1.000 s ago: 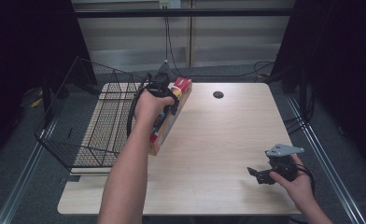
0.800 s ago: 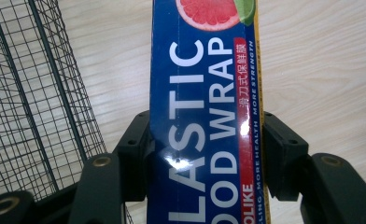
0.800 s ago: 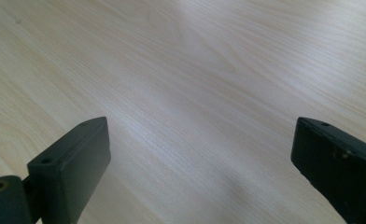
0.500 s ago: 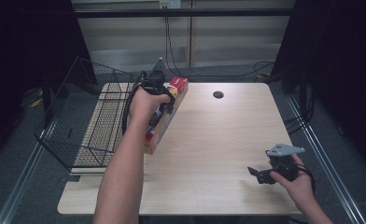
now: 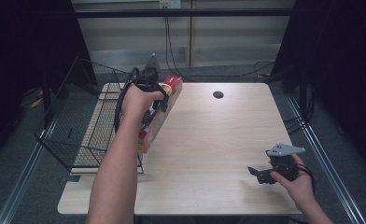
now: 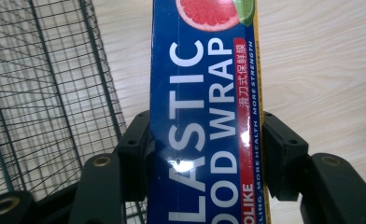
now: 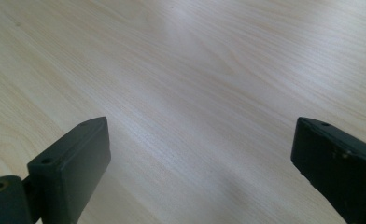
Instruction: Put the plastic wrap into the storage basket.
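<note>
A long blue plastic food wrap box (image 5: 158, 115) (image 6: 204, 116) with red and yellow edges is held above the left side of the wooden table (image 5: 218, 140). My left gripper (image 5: 158, 100) (image 6: 202, 154) is shut on it, its jaws pressing both long sides. The box hangs beside the black wire basket (image 5: 90, 123) (image 6: 45, 93), which stands at the table's left edge. Near the front right of the table my right gripper (image 5: 256, 173) (image 7: 202, 163) is open, low over bare wood, with nothing between its jaws.
A dark round hole (image 5: 218, 94) sits in the tabletop at the back centre. Cables (image 5: 172, 42) hang behind the table. Dark floor and metal rails (image 5: 321, 149) run along both sides.
My left gripper has carried the wrap box leftward toward the wire basket. The right gripper has stayed where it was.
</note>
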### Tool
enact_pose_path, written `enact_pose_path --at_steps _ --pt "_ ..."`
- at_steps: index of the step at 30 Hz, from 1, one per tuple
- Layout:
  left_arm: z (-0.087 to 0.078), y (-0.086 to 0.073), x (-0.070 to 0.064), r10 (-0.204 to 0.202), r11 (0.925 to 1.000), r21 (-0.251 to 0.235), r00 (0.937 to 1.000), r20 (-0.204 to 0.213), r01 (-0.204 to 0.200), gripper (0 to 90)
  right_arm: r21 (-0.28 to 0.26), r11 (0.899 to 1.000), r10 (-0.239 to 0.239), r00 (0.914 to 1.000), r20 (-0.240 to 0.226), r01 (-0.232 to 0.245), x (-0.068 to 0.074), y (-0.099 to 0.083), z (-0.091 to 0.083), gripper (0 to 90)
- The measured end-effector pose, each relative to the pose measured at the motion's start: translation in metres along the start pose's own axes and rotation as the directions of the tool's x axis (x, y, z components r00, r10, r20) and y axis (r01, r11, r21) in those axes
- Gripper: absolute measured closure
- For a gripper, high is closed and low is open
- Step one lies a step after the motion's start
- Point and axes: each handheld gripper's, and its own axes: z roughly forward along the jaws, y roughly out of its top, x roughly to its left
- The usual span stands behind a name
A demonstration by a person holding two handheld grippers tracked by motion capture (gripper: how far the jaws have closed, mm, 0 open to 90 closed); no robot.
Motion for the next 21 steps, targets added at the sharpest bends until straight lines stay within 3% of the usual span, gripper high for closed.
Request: enact_pose_path --at_steps 21 --pt "-0.03 -0.009 0.026 -0.05 0.9985 -0.021 0.9984 -0.028 0.05 44.7 -0.001 1.0 0.004 1.0 -0.003 -0.004 0.0 0.0 0.0 4.6"
